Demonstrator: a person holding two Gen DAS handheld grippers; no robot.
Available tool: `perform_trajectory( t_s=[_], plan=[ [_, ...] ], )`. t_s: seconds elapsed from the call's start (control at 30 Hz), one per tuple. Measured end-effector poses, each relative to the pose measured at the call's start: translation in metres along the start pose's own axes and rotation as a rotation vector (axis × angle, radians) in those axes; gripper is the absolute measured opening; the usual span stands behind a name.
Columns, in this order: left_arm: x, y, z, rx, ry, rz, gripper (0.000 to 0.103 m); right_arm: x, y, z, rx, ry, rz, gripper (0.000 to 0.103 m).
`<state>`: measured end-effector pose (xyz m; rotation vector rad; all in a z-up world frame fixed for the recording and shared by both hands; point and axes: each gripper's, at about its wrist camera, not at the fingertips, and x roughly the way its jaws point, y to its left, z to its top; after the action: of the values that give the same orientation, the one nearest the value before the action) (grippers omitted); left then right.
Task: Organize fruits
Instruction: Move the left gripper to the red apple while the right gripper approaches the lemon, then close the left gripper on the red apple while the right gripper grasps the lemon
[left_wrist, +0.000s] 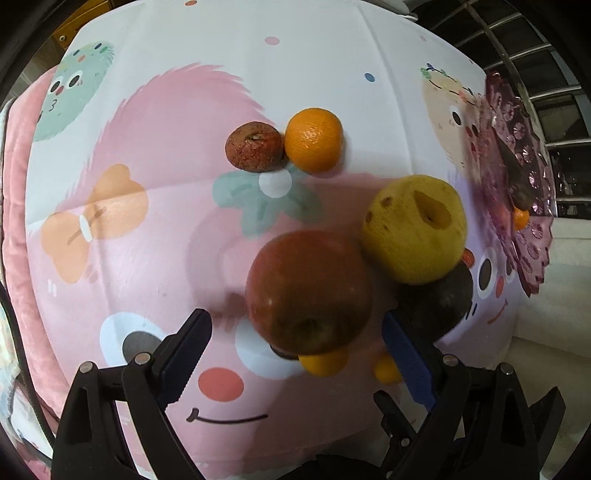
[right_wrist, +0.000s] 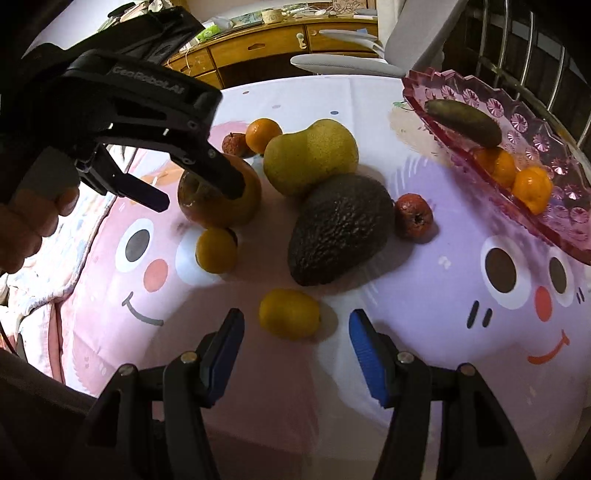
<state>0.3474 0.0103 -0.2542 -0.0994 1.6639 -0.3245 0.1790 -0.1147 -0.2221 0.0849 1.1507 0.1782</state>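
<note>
My left gripper (left_wrist: 295, 325) is open above a red apple (left_wrist: 308, 291), its fingers on either side without touching it; it also shows in the right wrist view (right_wrist: 199, 192) over the apple (right_wrist: 218, 195). My right gripper (right_wrist: 295, 325) is open just short of a small orange fruit (right_wrist: 289, 313). A yellow pear (right_wrist: 310, 158), dark avocado (right_wrist: 341, 230), oranges (right_wrist: 263, 134) (right_wrist: 216, 249) and small red fruits (right_wrist: 413, 216) (right_wrist: 233, 143) lie on the cloth. A pink glass dish (right_wrist: 535, 140) at right holds oranges and a dark green fruit.
The table wears a pastel cartoon cloth (right_wrist: 480, 332). A wooden cabinet (right_wrist: 280, 40) and a grey chair (right_wrist: 354, 62) stand behind it. Metal window bars (right_wrist: 554, 66) are at right behind the dish. A person's hand (right_wrist: 29, 218) holds the left gripper.
</note>
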Motion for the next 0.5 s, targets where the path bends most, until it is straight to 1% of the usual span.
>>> perform_trajectory(
  t_s=[0.03,0.07,0.13,0.27,0.3,0.33,0.5],
  plan=[
    [0.002,0.001,0.002,0.000,0.002,0.000,0.092,0.002,0.000,0.001,-0.003,0.000,0.002,0.058],
    [0.004,0.000,0.004,0.001,0.003,0.001,0.089,0.003,0.001,0.001,-0.008,0.002,0.004,0.057],
    [0.008,-0.002,0.008,0.007,0.007,0.009,0.084,0.007,0.002,0.002,-0.013,0.013,0.010,0.049],
    [0.011,-0.006,0.011,0.015,0.003,-0.011,0.074,0.011,0.003,0.002,-0.013,0.023,0.018,0.039],
    [0.011,-0.006,0.011,0.015,0.002,-0.021,0.070,0.012,0.003,0.002,-0.012,0.025,0.020,0.038],
    [0.012,-0.006,0.011,0.015,0.000,-0.029,0.068,0.012,0.003,0.002,-0.011,0.027,0.022,0.038],
    [0.011,-0.005,0.012,0.016,-0.007,-0.044,0.067,0.012,0.003,0.005,-0.004,0.040,0.030,0.037]
  ],
)
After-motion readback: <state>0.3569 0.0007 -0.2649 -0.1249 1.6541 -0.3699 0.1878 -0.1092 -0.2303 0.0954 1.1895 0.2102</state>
